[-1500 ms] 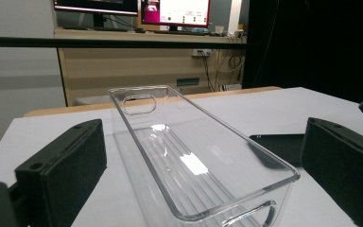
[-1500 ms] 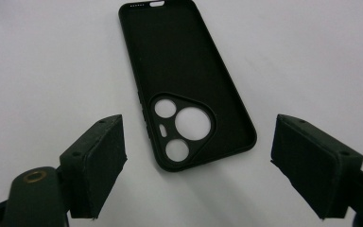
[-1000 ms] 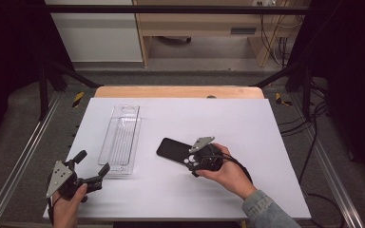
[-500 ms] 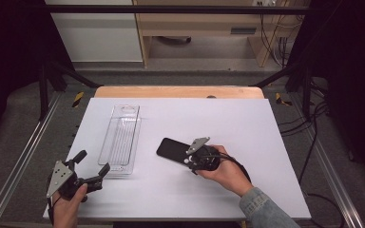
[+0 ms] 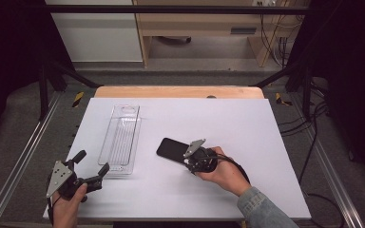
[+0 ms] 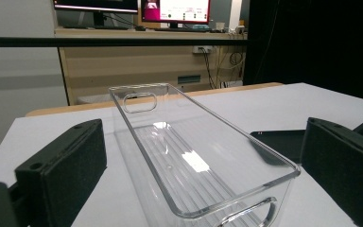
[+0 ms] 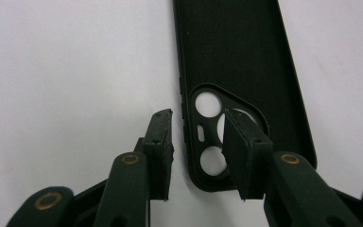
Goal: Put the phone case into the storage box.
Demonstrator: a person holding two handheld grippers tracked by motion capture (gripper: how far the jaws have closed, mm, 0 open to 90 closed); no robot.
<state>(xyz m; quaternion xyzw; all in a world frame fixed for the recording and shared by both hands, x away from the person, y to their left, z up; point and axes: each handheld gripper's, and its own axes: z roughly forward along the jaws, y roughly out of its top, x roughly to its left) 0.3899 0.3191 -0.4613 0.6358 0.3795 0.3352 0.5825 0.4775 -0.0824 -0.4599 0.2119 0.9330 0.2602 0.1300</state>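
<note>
Figure: two hand-held grippers at a white table [image 5: 266, 142]. In the high view we see the black phone case [image 5: 172, 149] lying flat near the centre of the frame, with the right gripper [image 5: 196, 156] at its lower-right end. The clear plastic bin [image 5: 120, 137] lies left of centre, and the left gripper [image 5: 91, 169] is held low at the lower left, just short of the bin's near end.

In the right gripper view the jaws stand open astride the case's camera-cutout corner [image 7: 212, 137]: one jaw sits on the table left of the case edge, the other over the cutout. We judge this a risky bite. The case looks thin and soft and lies flat, so closing here could push it sideways or crumple the corner, and a pad set over an opening may find little to press on. A hold at one end could also let the case droop.

The high view hides that jaw placement beneath the hand; the right gripper view supplies it. The left gripper view shows its own jaws wide open, framing the empty bin [image 6: 189, 156], whose ribbed floor and handle slots the high view barely resolves, with the case [image 6: 281, 142] at centre right beyond.
</note>
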